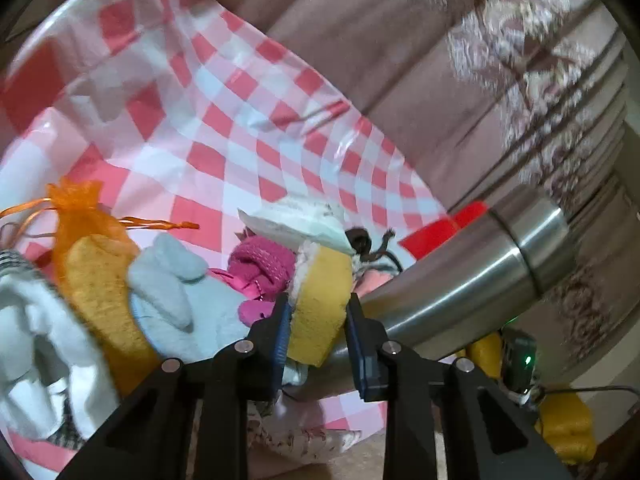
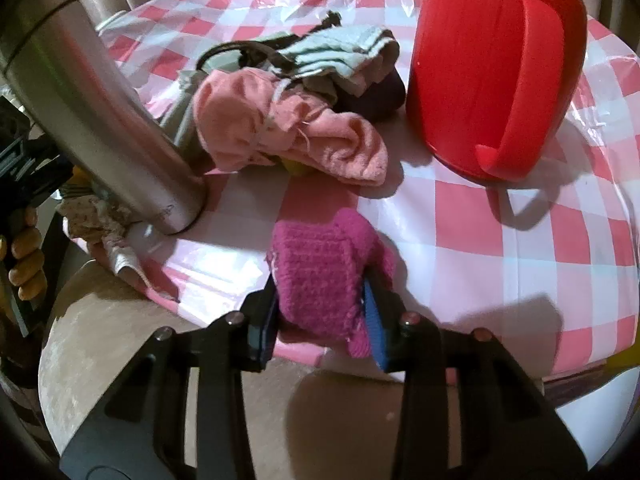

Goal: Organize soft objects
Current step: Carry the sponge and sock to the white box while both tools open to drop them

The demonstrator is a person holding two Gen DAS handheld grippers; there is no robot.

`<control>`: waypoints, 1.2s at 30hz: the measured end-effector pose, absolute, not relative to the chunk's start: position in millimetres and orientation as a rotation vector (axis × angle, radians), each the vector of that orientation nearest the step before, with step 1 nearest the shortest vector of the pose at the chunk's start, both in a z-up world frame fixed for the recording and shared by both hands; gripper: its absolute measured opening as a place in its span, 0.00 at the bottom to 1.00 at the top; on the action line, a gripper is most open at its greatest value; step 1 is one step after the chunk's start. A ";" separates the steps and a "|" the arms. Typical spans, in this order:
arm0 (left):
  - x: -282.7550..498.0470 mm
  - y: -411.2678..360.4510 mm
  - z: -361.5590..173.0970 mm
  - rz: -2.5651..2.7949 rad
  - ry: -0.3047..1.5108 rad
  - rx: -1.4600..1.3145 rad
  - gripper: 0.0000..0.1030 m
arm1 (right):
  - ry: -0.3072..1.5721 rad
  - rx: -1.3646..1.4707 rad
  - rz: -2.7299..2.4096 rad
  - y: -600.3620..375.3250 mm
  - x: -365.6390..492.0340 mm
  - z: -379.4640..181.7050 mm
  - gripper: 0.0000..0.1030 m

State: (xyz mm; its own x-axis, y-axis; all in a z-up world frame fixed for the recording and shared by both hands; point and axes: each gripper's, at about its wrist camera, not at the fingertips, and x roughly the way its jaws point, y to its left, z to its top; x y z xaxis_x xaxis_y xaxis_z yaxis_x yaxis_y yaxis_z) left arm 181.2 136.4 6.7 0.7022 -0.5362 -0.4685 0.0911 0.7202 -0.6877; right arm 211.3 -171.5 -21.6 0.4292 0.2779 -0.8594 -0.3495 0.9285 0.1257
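Crowding the red-and-white checked counter (image 2: pixel 480 248): a steel flask (image 2: pixel 104 120) as landmark, with a pink terry cloth (image 2: pixel 280 136) and striped rags just beside it and a glossy red jug (image 2: pixel 492 72) beyond. Left hand-held gripper (image 1: pixel 318 316) pinches a spongy yellow pad (image 1: pixel 320 300) against the flask. Right hand-held gripper (image 2: pixel 320 316) pinches a magenta knitted piece (image 2: pixel 320 272) near the flask's base.

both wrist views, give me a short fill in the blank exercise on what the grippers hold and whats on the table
1. The left gripper is shut on a ____ sponge.
2. The right gripper is shut on a magenta ____ piece.
3. The jug standing on the checked tablecloth is ____ in colour.

Missing words: yellow; knitted; red
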 end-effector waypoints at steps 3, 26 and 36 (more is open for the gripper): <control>166.4 143.7 11.1 -0.361 0.679 -0.725 0.26 | 1.022 -0.065 0.401 -175.1 200.8 -14.9 0.39; 44.6 30.4 55.7 -0.510 0.684 -0.696 0.25 | 0.870 0.020 0.365 -254.8 98.7 31.3 0.38; 68.2 -102.2 63.4 -0.735 0.812 -0.615 0.25 | 0.854 0.050 0.150 -356.6 55.1 31.2 0.38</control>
State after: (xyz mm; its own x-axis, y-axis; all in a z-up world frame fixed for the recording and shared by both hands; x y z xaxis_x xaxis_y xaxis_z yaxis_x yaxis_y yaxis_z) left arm 68.2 -102.2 63.4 0.4747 -0.7750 -0.4172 0.3378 0.5981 -0.7267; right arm 55.1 -356.6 31.2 0.6475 0.1516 -0.7469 -0.1113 0.9883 0.1041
